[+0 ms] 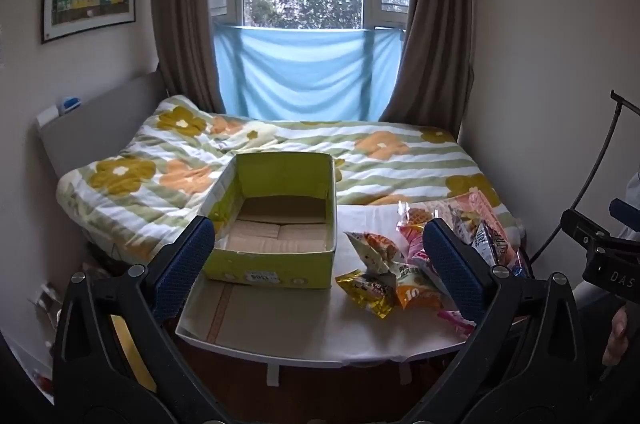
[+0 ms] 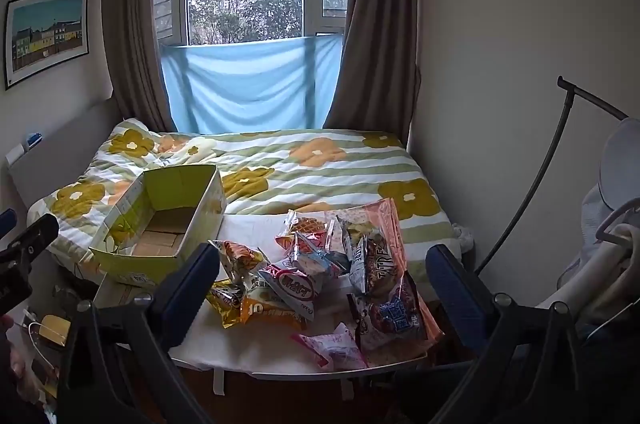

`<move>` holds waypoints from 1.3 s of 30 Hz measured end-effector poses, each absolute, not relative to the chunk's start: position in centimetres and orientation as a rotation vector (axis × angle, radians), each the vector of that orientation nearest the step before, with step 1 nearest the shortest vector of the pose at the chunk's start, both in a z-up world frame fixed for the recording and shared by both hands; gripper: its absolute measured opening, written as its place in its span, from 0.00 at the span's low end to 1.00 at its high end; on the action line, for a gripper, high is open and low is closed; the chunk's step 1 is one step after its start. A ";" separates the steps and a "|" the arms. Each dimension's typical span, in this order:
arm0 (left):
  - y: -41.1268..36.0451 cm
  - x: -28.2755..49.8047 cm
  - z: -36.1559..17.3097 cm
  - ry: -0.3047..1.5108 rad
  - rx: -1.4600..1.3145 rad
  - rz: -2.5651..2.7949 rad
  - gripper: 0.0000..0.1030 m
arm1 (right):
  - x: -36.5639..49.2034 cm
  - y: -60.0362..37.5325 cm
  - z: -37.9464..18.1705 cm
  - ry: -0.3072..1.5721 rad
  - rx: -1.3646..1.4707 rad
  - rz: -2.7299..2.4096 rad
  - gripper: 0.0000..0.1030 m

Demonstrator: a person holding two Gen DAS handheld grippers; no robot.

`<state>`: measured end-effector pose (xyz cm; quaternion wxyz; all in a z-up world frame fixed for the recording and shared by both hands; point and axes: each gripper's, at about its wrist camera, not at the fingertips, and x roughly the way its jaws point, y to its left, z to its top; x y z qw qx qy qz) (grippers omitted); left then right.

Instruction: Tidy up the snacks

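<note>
1. The left claw (image 1: 318, 256) stands at its widest with nothing between its pads; it hangs short of the table (image 1: 304, 328), tilted downward toward it.
2. The right claw (image 2: 322, 278) is likewise spread fully and grips nothing, hovering above the table's near edge.
3. The green box (image 1: 276, 264) sits straight ahead of the left claw, just inside its left finger, with its top open and its floor bare; no snack lies in it yet, so I judge the sorting not begun.
4. The snack pile (image 2: 320, 272) lies ahead of and between the right claw's fingers; from the left claw it sits beyond the right finger, beside the box.
5. Risk: the packets overlap and lean on each other, so closing on 1 may drag or lift a neighbour along with it.
6. Risk: the pink packet (image 2: 336, 346) lies at the table's near edge, closest to the right claw; a nudge during the approach could push it to the floor.
7. Risk: the wrappers look glossy and puffy, so a pinch on a loose corner may slip, and a hard squeeze could crush the contents.
8. Risk: the box looks light; bumping its wall while dropping a packet could slide it toward the bed (image 2: 320, 168) behind.
</note>
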<state>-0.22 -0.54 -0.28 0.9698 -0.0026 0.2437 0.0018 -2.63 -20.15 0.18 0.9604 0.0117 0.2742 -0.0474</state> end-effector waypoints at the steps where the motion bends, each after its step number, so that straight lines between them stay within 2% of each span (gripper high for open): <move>1: -0.5 -0.3 -0.3 0.492 -0.006 0.002 1.00 | -2.6 -20.1 0.2 0.558 0.021 -0.096 1.00; 39: -0.4 1.7 -1.3 0.541 -0.018 -0.029 1.00 | -0.9 -19.5 -1.1 0.604 0.013 -0.095 1.00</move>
